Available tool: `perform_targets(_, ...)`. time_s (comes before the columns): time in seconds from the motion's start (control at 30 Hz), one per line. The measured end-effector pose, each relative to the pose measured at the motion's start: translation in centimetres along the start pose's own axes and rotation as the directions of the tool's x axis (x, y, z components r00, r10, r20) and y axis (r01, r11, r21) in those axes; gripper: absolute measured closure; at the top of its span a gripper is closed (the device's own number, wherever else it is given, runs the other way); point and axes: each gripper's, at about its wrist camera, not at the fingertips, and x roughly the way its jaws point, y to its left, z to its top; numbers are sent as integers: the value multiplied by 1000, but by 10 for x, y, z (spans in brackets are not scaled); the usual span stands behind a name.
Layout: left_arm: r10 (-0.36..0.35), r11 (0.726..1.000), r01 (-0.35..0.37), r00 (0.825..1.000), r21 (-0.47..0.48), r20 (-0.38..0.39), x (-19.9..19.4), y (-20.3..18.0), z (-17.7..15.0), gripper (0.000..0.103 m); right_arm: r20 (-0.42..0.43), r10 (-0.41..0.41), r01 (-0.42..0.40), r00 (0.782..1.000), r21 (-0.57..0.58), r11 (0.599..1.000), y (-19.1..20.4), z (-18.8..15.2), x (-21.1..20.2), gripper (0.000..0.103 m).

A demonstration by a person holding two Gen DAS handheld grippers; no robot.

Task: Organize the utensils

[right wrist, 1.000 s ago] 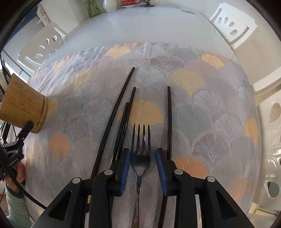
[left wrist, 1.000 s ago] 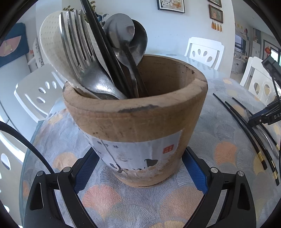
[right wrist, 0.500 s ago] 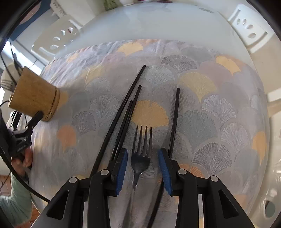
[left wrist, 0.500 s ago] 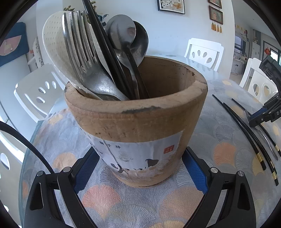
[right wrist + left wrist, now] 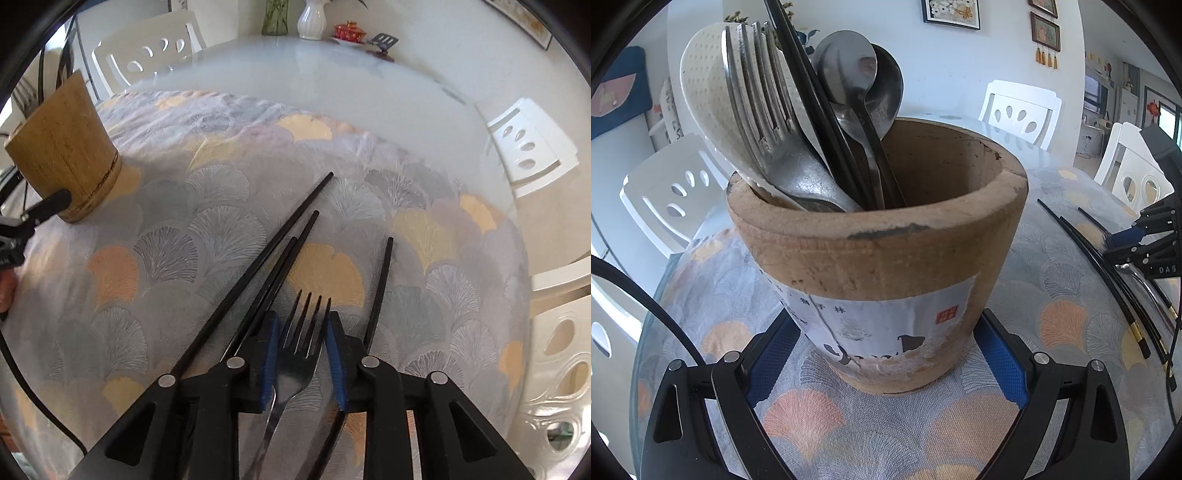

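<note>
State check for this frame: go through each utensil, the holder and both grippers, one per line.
Wooden holder: upright on the cloth, left gripper fingers against its base.
Utensils in holder: standing, leaning to one side.
Fork: flat on the cloth, between the right gripper fingers, which have just been closing; contact unclear.
Black chopsticks: loose on the cloth, beside the fork.

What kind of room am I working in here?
Most likely a home dining room. A large glass-topped table carries a fan-patterned cloth, white cut-out chairs stand around it, and framed pictures hang on the wall. A wooden utensil holder sits on the cloth.
</note>
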Motion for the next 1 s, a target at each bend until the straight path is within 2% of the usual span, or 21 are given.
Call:
perform_targets(0.1,-2,1000,2,1000,-1,-1,0,0,0,8,0,-35,35,999,-5,999,5,-1,-3,82)
perform_targets(0.23,-2,1000,2,1000,-1,0,0,0,0,8,-46,-27,30,999,55,998,0,2,-3,82)
perform_targets(0.37,-5,1000,5,1000,-5,5,-1,2,0,8,-70,-101,105,992,52,993,10,2,-5,82)
perform_targets(0.5,-7,1000,7,1000,-7,9,-2,4,-2,8,-46,-113,115,993,60,992,20,2,-16,82)
perform_targets(0.63,-8,1000,8,1000,-7,8,-2,4,-2,8,18,-104,102,994,101,990,18,-2,-39,82)
perform_targets(0.77,-10,1000,10,1000,-8,8,-2,5,-3,8,136,-88,69,987,140,988,14,-6,-76,83)
perform_targets(0.8,-10,1000,10,1000,-8,8,-2,5,-3,8,196,-77,49,978,145,988,14,-9,-91,83)
perform_targets(1.0,-5,1000,5,1000,0,7,-2,2,-3,8,347,-111,51,931,177,983,26,-8,-136,83)
